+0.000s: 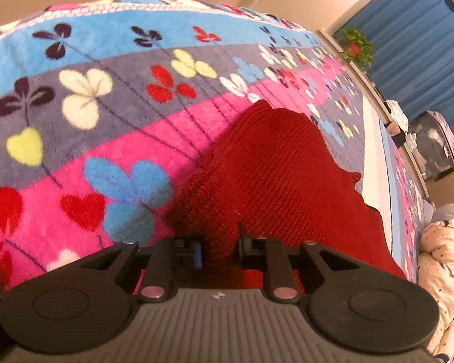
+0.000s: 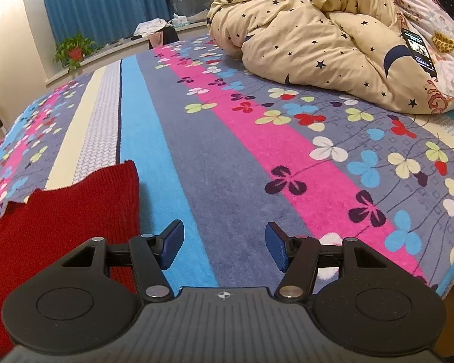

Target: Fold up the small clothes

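Your left tool (image 1: 219, 249) pinches a bunched fold of the red knitted garment (image 1: 275, 163) – its pads seem buried in the cloth. The garment lies on the flowered bed cover (image 2: 215, 157). Your right tool (image 2: 224, 246) stands open – nothing between its blue pads (image 2: 274, 246), just beside the garment's edge.

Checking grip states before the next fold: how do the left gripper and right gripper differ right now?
The left gripper is pinched on a bunch of the red sweater; the right gripper stands open with nothing between its pads. The left sits over the sweater, the right over bare blanket, with the sweater off to its left. Both are the same black tool with blue pads, tilted down at the bed.
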Demonstrator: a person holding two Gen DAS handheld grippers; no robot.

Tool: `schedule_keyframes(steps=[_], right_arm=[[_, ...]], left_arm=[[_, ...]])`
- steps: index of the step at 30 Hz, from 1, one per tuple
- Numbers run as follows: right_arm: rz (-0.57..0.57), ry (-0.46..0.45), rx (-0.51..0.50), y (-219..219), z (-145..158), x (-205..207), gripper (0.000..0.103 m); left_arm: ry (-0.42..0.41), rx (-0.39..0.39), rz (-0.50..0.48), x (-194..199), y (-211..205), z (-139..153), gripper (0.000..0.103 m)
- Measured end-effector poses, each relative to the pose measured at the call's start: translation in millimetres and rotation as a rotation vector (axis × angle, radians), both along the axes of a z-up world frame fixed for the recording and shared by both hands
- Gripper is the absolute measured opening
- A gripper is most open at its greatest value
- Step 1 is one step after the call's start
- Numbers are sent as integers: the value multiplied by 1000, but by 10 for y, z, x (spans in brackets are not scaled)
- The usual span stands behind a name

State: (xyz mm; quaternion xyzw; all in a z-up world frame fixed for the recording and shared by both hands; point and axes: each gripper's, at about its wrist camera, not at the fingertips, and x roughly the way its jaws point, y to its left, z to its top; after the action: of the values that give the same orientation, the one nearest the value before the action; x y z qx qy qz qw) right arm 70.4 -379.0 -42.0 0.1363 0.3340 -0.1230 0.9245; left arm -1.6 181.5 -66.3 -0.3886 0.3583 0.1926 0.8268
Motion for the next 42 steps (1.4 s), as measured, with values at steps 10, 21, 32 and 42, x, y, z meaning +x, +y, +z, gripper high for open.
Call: schedule_keyframes(steps=[10,21,32,42], right_arm=[[-74,-58,65,-262,130,-93,62],[-202,-127,39,-519,195,-229,61],[-89,-129,147,-488,91,-153,62],[387,66,115,560,-182,206,69]], left_arm=[[2,220,-139,313,-438,597,17],[-357,662,-913,329,-3253,1026,17],[-256,437,-1214,310,-3363,641,61],[-263,495,-1030,267,-2111,596,40]])
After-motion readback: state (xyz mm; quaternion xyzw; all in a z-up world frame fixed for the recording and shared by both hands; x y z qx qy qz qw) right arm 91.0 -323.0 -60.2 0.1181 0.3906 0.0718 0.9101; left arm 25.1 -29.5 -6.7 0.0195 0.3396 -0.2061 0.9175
